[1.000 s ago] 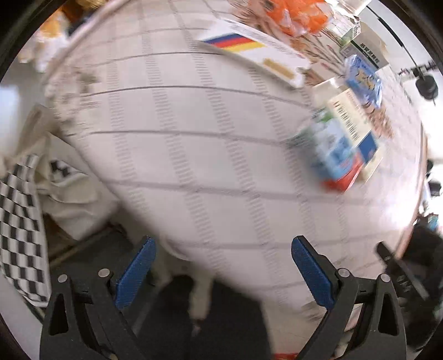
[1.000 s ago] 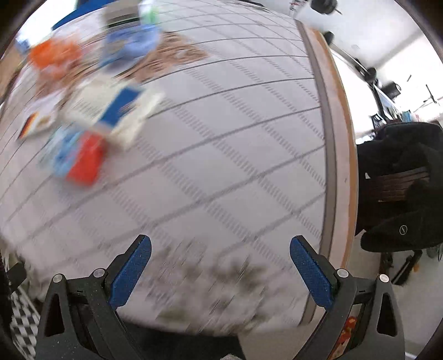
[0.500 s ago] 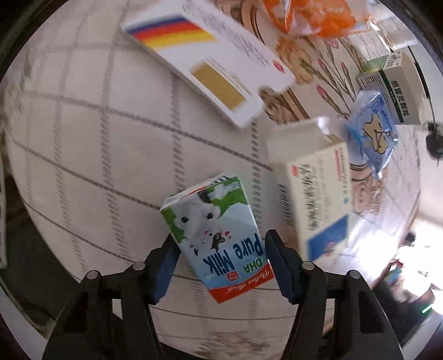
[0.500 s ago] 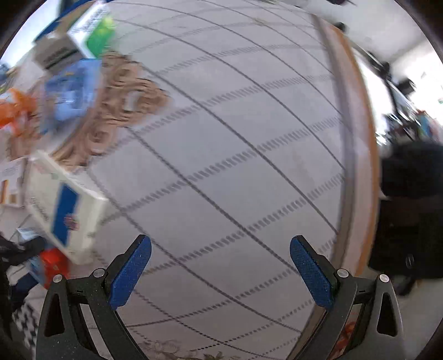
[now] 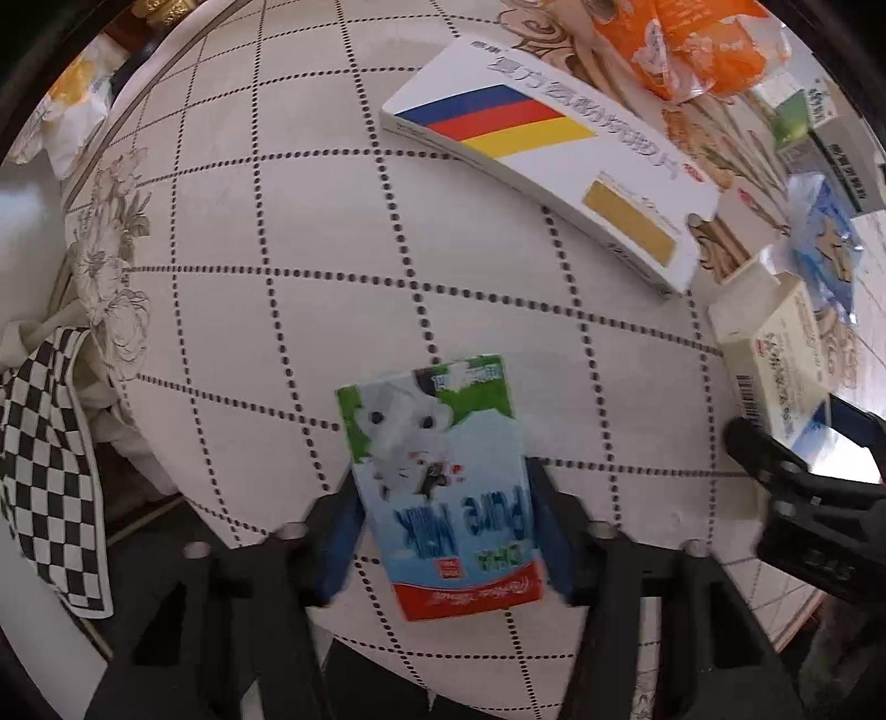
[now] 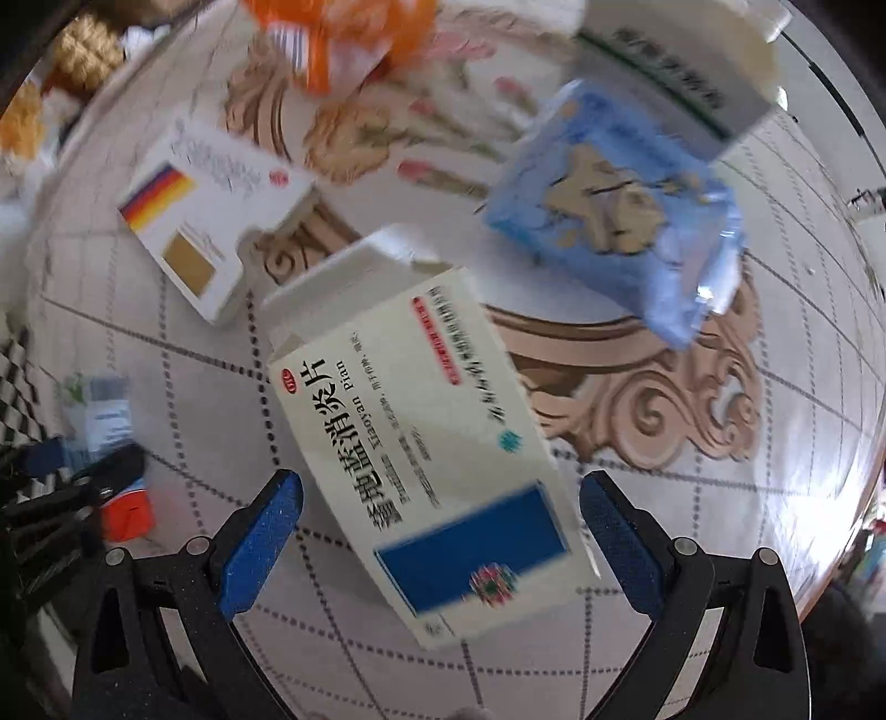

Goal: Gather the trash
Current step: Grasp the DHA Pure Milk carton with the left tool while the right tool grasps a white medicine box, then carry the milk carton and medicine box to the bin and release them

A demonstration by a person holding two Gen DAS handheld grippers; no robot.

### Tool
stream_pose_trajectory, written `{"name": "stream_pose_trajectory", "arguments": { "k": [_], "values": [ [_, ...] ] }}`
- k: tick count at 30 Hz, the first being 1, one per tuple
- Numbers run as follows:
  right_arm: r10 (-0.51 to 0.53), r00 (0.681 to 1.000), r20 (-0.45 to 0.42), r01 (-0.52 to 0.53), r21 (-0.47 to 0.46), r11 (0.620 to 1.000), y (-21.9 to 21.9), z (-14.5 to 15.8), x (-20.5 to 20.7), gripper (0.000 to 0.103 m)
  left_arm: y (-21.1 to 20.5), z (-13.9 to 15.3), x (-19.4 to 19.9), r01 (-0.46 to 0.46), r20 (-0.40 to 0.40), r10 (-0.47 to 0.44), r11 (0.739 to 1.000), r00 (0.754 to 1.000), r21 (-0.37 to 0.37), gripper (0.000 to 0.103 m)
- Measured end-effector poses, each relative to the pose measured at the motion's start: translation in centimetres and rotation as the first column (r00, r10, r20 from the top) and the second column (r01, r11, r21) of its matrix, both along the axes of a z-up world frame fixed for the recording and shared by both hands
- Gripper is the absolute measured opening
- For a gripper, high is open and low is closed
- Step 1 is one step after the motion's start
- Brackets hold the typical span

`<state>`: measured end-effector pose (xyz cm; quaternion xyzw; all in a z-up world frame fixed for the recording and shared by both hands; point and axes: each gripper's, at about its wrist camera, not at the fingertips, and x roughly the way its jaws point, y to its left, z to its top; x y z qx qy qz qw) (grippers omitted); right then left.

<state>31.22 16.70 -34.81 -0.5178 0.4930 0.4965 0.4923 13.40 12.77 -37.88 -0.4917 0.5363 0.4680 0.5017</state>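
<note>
Left wrist view: the left claw (image 5: 443, 531) pinches the milk carton (image 5: 443, 482) between both pads at the worktop (image 5: 266, 232) edge. Right wrist view: the right claw (image 6: 440, 531) is spread around the medicine box (image 6: 421, 437) — pads apart from its sides.

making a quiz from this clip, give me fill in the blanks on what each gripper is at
1. The left gripper is shut on the ____ carton.
2. The right gripper has its jaws ____ on either side of the medicine box.
3. The flat striped box carries blue, red and ____ bands.
4. The snack bag at the far side of the table is ____.

Missing words: milk; open; yellow; orange
</note>
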Motion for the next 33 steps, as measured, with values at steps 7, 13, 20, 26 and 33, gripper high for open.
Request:
{"name": "stream_pose_trajectory", "arguments": {
  "k": [7,13,20,26,33],
  "values": [
    [-0.036,0.999,0.005,0.036,0.028,0.999,-2.2,0.9,-1.7,0.087,-2.3,1.6,1.2,0.049,-0.004,-0.049,0.997,0.999,0.055,0.049],
    [-0.203,0.978,-0.052,0.206,0.047,0.977,-6.6,2.4,-1.2,0.087,-5.0,5.4,2.2,0.1,-0.009,-0.1,0.987,0.995,0.124,0.049],
    [-0.34,0.932,-0.129,0.353,0.095,0.931,-14.8,5.5,-2.8,0.086,-10.0,9.3,-0.8,0.152,0.019,-0.16,0.964,0.987,0.217,0.049],
    [-0.427,0.879,-0.213,0.454,0.098,0.885,-22.1,7.7,-7.4,0.086,-14.1,10.0,-6.4,0.17,0.061,-0.193,0.95,0.979,0.263,0.049],
    [-0.469,0.845,-0.258,0.485,-0.001,0.875,-32.3,3.1,-14.3,0.086,-19.0,5.3,-13.6,0.163,0.092,-0.183,0.969,0.979,0.188,0.049]
  ]
}}
